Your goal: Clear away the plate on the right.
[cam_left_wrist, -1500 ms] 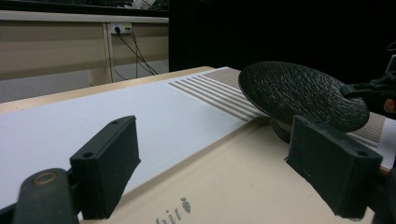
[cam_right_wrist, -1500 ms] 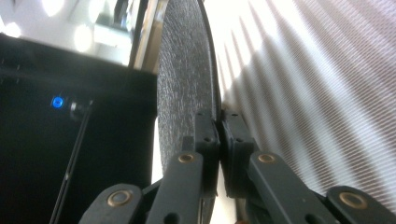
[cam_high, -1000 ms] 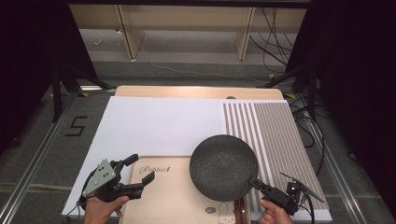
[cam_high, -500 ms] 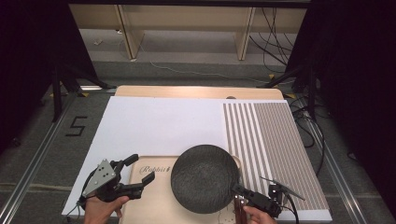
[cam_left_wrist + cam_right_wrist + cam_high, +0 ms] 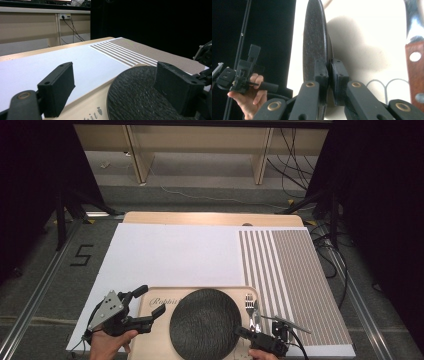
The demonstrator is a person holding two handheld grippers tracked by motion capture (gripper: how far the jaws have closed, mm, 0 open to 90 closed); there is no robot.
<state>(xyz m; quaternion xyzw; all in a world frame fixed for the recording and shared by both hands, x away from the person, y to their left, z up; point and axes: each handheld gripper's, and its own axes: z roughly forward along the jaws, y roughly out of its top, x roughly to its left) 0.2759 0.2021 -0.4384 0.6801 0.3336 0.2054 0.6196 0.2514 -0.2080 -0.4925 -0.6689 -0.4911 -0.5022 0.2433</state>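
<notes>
A dark, rough-textured round plate [image 5: 205,325] sits low over a light wooden tray [image 5: 200,289] at the near edge of the table. My right gripper [image 5: 239,332] is shut on the plate's right rim. In the right gripper view its two pads [image 5: 322,72] pinch the plate [image 5: 313,37] edge-on, with the tray [image 5: 362,30] behind. Left of the plate, my left gripper [image 5: 150,302] stands open with nothing held. Between its spread jaws, the left gripper view shows the plate [image 5: 135,95] beyond the left gripper [image 5: 117,90].
A fork [image 5: 250,302] and a wooden-handled knife [image 5: 415,67] lie on the tray's right side. The tray rests on a white mat [image 5: 170,255], with a striped brown mat [image 5: 295,270] to its right. Dark floor surrounds the table.
My right gripper has carried the plate leftward and a little lower, from the striped mat's edge to over the tray. The left gripper has stayed put.
</notes>
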